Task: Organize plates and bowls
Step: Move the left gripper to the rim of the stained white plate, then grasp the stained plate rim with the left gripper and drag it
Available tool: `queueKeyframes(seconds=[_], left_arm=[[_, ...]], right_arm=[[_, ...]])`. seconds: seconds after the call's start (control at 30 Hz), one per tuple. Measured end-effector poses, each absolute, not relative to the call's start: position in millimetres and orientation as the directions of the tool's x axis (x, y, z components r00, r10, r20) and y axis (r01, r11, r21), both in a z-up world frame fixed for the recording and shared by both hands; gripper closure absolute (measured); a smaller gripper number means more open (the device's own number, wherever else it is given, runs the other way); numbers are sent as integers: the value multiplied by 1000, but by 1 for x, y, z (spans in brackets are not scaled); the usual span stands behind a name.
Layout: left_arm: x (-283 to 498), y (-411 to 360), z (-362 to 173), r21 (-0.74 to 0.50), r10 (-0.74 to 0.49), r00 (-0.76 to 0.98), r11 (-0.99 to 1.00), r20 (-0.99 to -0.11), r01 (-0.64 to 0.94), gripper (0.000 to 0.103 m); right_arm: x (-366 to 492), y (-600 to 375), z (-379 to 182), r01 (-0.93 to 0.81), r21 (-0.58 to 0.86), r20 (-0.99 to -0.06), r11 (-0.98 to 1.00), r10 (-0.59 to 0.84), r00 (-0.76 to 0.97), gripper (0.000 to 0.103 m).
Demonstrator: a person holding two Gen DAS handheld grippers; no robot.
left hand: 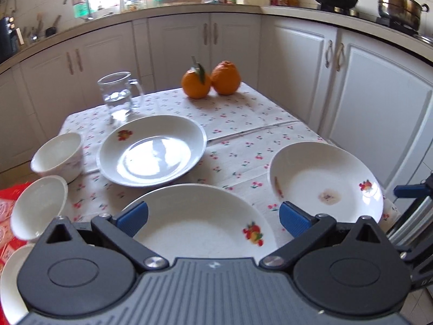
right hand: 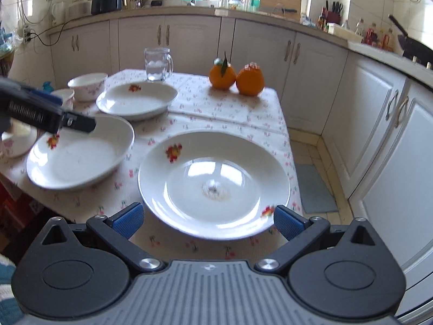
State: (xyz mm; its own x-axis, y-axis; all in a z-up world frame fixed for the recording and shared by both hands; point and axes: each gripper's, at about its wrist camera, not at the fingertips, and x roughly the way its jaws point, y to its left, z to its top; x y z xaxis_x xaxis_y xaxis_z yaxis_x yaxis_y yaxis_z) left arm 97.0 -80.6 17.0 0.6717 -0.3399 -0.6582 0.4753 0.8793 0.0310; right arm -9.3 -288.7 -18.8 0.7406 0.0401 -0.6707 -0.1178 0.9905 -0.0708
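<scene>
- The cherry-print tablecloth [right hand: 216,108] carries three white fruit-decal plates [left hand: 151,150] [left hand: 324,181] [left hand: 200,222], set apart.
- Small white bowls [left hand: 58,154] cluster at its left edge.
- My left tongs [left hand: 213,216] spread wide over the nearest plate; my right tongs [right hand: 208,218] spread empty too.

- Table under a cherry-print cloth [right hand: 216,108].
- Near plate [right hand: 213,181] straight ahead of the right tool; second plate [right hand: 81,157] to its left.
- Far plate [right hand: 136,100], two bowls [right hand: 88,84] beyond, left.
- Glass mug [right hand: 158,63], two oranges [right hand: 235,78] farthest.
</scene>
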Motion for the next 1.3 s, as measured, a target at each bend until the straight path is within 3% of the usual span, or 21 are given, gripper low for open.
queueKeyframes(seconds=[0.43, 0.97, 1.3], left_arm=[[143, -142, 4, 32, -439, 514, 737, -737, 676, 1], [200, -217, -33, -105, -486, 208, 541, -849, 834, 3], [209, -224, -34, -156, -498, 135, 499, -857, 852, 19]], right_arm=[[20, -310, -59, -181, -17, -733, 983, 111, 671, 0], [22, -330, -63, -298, 13, -685, 955, 225, 693, 0], [23, -332, -61, -322, 1, -674, 947, 238, 699, 4]])
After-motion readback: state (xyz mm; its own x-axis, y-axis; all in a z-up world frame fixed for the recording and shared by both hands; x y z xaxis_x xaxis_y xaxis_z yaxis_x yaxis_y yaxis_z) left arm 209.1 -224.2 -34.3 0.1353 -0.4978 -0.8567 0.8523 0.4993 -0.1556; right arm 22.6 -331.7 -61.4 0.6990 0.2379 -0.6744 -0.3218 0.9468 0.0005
